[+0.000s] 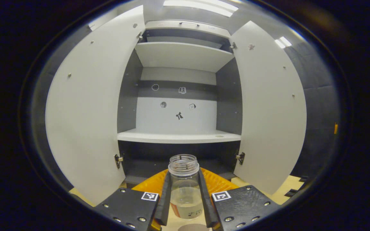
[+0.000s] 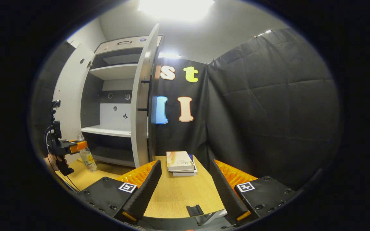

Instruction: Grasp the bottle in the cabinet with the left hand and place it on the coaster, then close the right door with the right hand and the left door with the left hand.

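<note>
1. Holding the bottle (image 1: 185,189) in its jaws, the left gripper (image 1: 185,205) carries it outside the cabinet (image 1: 178,138).
2. Next: lowering onto the coaster (image 1: 193,227), partly visible below.
3. Right gripper (image 2: 185,189) waits over the table (image 2: 178,195), jaws wide.

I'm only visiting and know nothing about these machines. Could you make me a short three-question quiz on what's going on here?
1. True or false: both white cabinet doors, left and right, stand open.
2. What do the left tongs hold? A) book B) clear, capless plastic bottle C) cup
3. What lies on the wooden table beyond the open right tongs?

Key: 1 true. 2 B. 3 a stack of books.
</note>
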`<state>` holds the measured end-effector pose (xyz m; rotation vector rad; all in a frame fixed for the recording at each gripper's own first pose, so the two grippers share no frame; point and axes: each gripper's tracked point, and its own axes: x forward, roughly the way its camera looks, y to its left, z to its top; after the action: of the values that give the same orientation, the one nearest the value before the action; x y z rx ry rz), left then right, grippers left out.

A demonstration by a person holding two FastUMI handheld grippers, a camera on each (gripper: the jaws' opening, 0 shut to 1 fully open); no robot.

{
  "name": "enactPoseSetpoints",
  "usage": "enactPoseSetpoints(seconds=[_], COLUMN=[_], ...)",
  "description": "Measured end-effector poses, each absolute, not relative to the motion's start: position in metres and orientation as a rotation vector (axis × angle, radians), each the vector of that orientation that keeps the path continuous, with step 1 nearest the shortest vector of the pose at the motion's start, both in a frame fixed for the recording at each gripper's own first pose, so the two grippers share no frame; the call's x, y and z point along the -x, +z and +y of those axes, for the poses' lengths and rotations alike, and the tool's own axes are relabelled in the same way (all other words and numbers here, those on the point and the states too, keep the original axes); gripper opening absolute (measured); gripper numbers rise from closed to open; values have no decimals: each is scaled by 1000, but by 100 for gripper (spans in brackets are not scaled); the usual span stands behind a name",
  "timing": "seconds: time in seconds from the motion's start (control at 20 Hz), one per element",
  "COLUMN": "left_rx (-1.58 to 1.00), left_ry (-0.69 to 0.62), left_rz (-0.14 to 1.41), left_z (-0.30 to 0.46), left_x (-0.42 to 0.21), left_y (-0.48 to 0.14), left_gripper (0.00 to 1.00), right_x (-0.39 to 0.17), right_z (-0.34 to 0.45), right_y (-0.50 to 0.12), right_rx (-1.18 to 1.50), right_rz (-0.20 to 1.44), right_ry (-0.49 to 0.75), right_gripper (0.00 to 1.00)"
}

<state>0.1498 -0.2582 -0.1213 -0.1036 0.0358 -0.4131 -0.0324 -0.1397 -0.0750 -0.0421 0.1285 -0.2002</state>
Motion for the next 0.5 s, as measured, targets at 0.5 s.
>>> enactPoseSetpoints(seconds=[0.5], left_rx=[78], left_ry=[-429], left_rz=[147], left_z=[-277], left_x=[-133], left_y=[-205], left_gripper=[46], right_x=[40], right_z=[-145], right_y=[-98], right_rx=[66], right_rz=[192], right_ry=[-224], right_gripper=[97])
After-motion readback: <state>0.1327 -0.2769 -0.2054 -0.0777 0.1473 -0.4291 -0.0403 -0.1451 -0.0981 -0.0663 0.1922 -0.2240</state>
